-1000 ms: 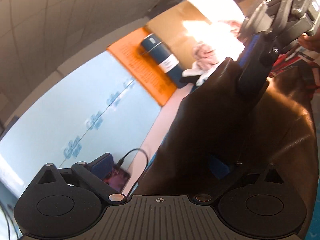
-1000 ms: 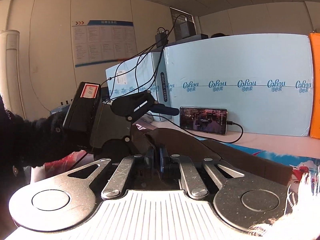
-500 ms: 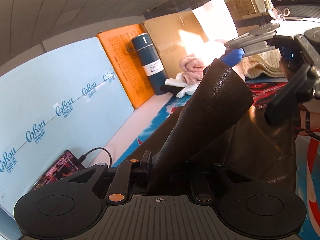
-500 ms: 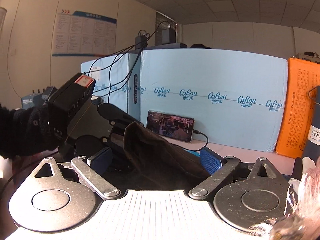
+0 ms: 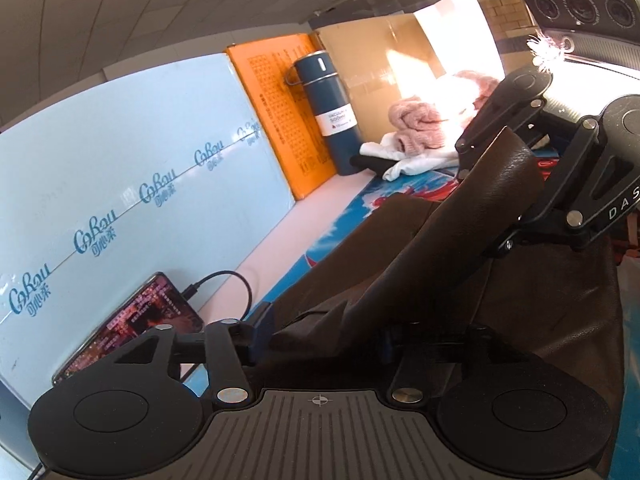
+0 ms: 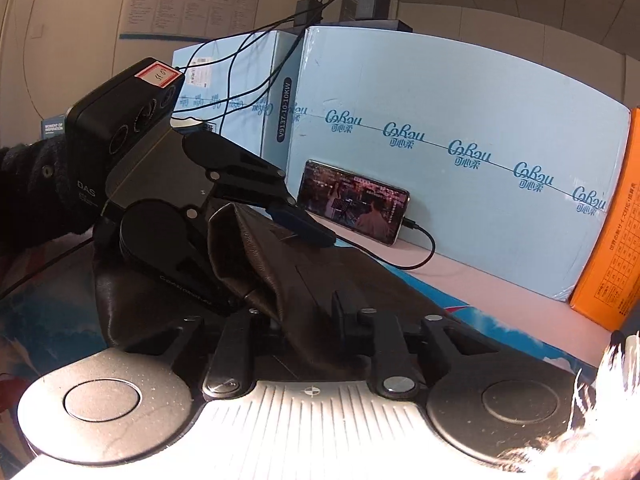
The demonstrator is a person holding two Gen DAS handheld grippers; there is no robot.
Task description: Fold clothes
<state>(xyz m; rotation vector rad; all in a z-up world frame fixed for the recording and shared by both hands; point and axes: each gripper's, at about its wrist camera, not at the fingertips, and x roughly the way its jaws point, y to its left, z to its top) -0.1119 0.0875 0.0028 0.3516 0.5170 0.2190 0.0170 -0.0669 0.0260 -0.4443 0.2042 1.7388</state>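
Note:
A dark brown leather-like garment [image 5: 460,264] lies on the blue printed table cover, with a fold of it raised between the two grippers. My left gripper [image 5: 320,332] is shut on a fold of the brown garment close to the camera. My right gripper [image 6: 308,320] is shut on the same garment [image 6: 256,264], pinching a bunched ridge of it. In the left wrist view the right gripper [image 5: 516,188] sits over the raised fold at the right. In the right wrist view the left gripper [image 6: 256,240] faces me, with a blue finger pad [image 6: 304,228] over the cloth.
A phone [image 6: 352,200] with its cable leans on light blue boxes [image 6: 460,152] at the back. An orange box [image 5: 288,116], a dark blue flask [image 5: 328,108], and pink and white clothes [image 5: 420,140] stand further along, in front of a cardboard box [image 5: 380,52].
Both grippers have come down closer to the table. The right gripper, open half a second ago, has shut on the garment, and the raised fold stands lower.

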